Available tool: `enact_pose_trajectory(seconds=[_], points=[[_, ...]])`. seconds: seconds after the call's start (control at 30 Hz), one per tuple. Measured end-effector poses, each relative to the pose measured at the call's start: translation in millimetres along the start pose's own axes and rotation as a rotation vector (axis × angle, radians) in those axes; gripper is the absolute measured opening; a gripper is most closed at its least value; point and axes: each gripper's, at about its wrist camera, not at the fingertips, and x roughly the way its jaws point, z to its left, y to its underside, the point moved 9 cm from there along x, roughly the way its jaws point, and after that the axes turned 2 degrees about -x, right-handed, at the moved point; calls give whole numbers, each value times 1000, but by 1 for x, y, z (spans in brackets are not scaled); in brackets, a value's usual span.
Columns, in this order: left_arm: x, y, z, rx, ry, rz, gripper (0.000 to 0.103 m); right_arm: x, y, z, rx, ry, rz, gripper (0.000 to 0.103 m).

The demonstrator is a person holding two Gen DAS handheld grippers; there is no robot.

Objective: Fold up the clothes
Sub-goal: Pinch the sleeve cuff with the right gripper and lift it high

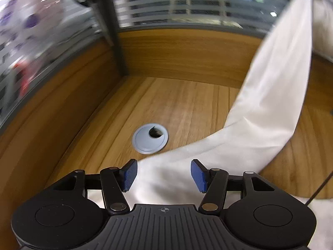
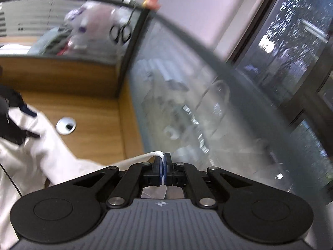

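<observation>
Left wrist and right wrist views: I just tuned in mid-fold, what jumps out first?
A long white cloth garment sweeps up from the wooden desk toward the upper right, lifted by the right tool, which is shut on a rolled edge of it. The left tool hangs open over the cloth's lower end, its blue pads apart. A round grey cable grommet sits in the desk just beyond.

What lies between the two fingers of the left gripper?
White cloth lies in the gap of the open left gripper, over the desk, ungripped. The left wrist view shows it.
</observation>
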Motion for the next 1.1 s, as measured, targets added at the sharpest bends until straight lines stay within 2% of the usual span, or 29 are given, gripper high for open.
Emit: enact_pose_trajectory(seconds=[0.2,0.43,0.53,0.8,0.87,0.9,0.93,1.03,1.1], points=[[22,-4,-4,109,33,21,60,-23,-27,-20,4,54,-46,1],[10,-18,-21,229,214,-16,61,-47,-44,-31,-14,100,-82,1],[7,-25,-21,295,230,-27,65,-52,-47,-33,-23,112,-85,1],[11,-25,-22,427,285,-11,63,-60,-51,-36,-33,138,-102,1],[10,-24,-18,430,299,-7,47,-61,-54,-38,-34,142,-107,1],[9,-23,-17,432,305,-4,44,-61,-54,-38,-36,143,-107,1],[9,-22,-15,434,311,-2,37,-61,-55,-39,-37,146,-107,1],[7,-21,-8,442,296,-16,4,-60,-55,-40,-41,151,-102,1],[5,-23,1,426,262,-34,3,-59,-54,-40,-43,151,-97,1]])
